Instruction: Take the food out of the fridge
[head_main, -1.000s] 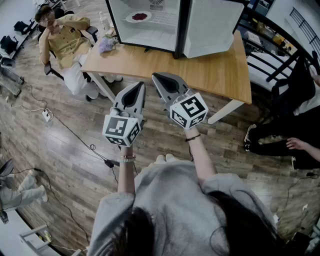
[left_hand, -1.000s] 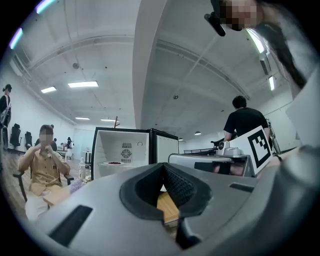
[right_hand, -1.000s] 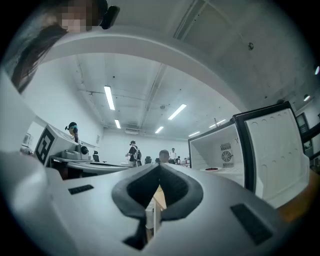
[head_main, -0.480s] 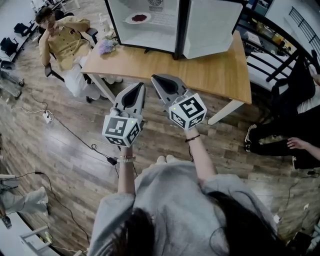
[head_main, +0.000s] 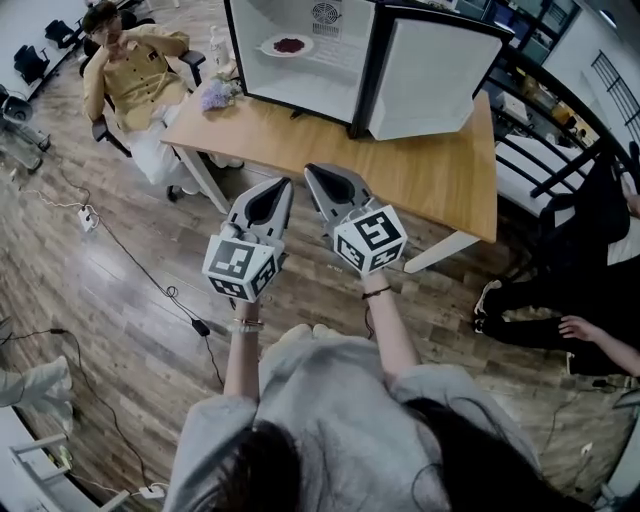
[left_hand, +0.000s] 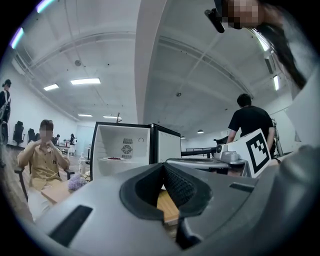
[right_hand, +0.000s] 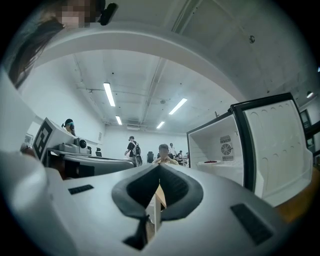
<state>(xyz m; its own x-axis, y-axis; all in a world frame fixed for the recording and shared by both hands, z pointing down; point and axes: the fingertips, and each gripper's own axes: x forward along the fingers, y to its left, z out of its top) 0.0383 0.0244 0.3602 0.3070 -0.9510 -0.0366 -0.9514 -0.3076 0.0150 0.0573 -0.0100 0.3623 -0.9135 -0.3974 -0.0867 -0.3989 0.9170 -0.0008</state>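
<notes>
A small fridge (head_main: 300, 55) stands on a wooden table (head_main: 400, 150) with its door (head_main: 425, 80) swung open to the right. On its shelf sits a white plate of dark red food (head_main: 287, 45), also seen as the plate (left_hand: 114, 158) and the plate (right_hand: 212, 162) in the two gripper views. My left gripper (head_main: 284, 184) and right gripper (head_main: 310, 170) hover side by side over the floor, just short of the table's near edge and pointing level at the fridge. Both are shut with nothing held. The left gripper (left_hand: 162, 165) and right gripper (right_hand: 159, 165) show their tips meeting.
A seated person (head_main: 125, 75) is at the table's left end, beside purple flowers (head_main: 213, 92) and a bottle (head_main: 215, 45). Another person's legs (head_main: 560, 300) stretch out on the right. Cables (head_main: 150, 270) trail over the wooden floor at the left.
The head view has shifted, so more of the fridge and its door shows. The right gripper has sunk slightly. Both grippers stay shut and side by side.
</notes>
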